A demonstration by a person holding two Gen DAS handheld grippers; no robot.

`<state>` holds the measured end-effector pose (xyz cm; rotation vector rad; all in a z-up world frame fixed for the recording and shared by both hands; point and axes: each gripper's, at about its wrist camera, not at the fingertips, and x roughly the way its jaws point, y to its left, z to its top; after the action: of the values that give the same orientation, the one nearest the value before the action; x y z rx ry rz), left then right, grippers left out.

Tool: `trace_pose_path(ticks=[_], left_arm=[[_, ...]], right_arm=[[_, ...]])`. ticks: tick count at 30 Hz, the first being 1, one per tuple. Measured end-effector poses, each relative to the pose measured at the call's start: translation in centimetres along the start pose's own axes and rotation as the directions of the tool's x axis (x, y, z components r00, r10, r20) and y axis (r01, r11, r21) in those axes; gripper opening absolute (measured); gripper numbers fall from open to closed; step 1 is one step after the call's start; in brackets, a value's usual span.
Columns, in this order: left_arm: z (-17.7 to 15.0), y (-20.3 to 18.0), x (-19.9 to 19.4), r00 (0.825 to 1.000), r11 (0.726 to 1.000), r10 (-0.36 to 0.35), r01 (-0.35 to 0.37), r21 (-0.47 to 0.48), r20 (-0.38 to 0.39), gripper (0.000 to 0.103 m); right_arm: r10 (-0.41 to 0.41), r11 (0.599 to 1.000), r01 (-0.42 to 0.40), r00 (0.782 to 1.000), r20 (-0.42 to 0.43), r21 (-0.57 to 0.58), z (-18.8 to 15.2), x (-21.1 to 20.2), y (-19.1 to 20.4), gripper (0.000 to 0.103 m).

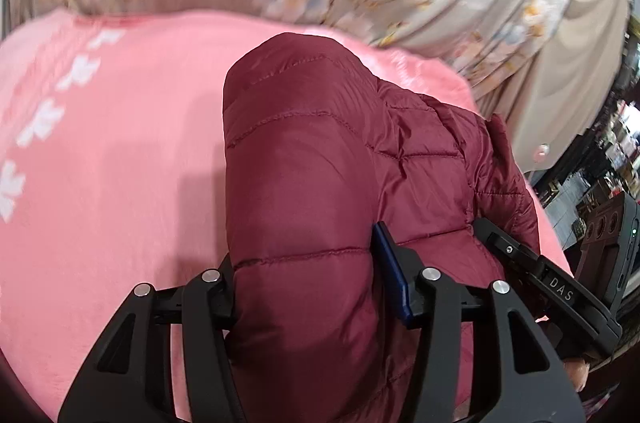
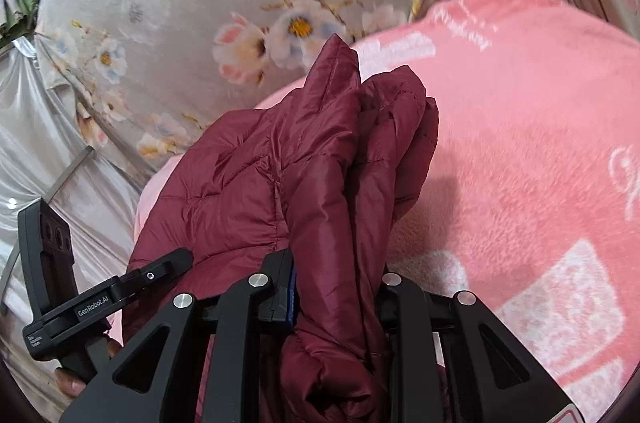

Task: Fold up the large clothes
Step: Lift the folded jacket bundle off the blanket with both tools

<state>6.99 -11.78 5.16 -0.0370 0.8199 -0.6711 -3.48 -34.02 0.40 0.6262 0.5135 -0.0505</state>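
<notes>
Maroon quilted jacket (image 1: 304, 159) lay bunched on a pink fleece blanket (image 1: 120, 143), and both hand-held grippers had hold of it. The left gripper (image 1: 308, 287) was clamped around a thick, puffy fold of the jacket, its jaws roughly half apart with the padding filling the gap; a blue pad (image 1: 394, 275) on one finger pressed into the fabric. In the right wrist view, the right gripper (image 2: 336, 287) pinched a narrower gathered bundle of the same jacket (image 2: 320, 163), its jaws close together and the cloth standing up out of them in tall folds. The jacket sagged between the two grips, near the edge of the blanket (image 2: 540, 143). Behind the blanket hung a grey floral cloth (image 2: 200, 3) with white and pink flowers. Part of a hand (image 2: 72, 383) showed beneath the left gripper's handle at the frame's lower left.
</notes>
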Motion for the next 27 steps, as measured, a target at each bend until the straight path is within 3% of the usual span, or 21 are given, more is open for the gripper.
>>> trace_pose_path(ticks=[6, 13, 23, 27], left_arm=[[0.9, -3.0, -4.8, 0.991, 0.995, -0.007, -0.006, 0.102, 0.131, 0.051], [1.8, -4.6, -10.4, 0.963, 0.985, -0.041, -0.005, 0.17, 0.266, 0.051], [3.6, -3.1, -15.6, 0.922, 0.978, -0.045, -0.038, 0.204, 0.385, 0.052], [4.6, -2.2, -17.8, 0.896, 0.975, -0.034, -0.068, 0.212, 0.443, 0.052]], right_arm=[[-0.01, 0.997, 0.019, 0.992, 0.127, -0.069, 1.0, -5.1, 3.3, 0.021], [0.007, 0.988, 0.033, 0.965, 0.261, -0.148, 1.8, -9.8, 7.8, 0.021], [0.05, 0.972, 0.035, 0.934, 0.355, -0.231, 2.7, -11.9, 13.1, 0.021], [0.093, 0.963, 0.013, 0.922, 0.376, -0.27, 3.5, -12.1, 15.3, 0.021]])
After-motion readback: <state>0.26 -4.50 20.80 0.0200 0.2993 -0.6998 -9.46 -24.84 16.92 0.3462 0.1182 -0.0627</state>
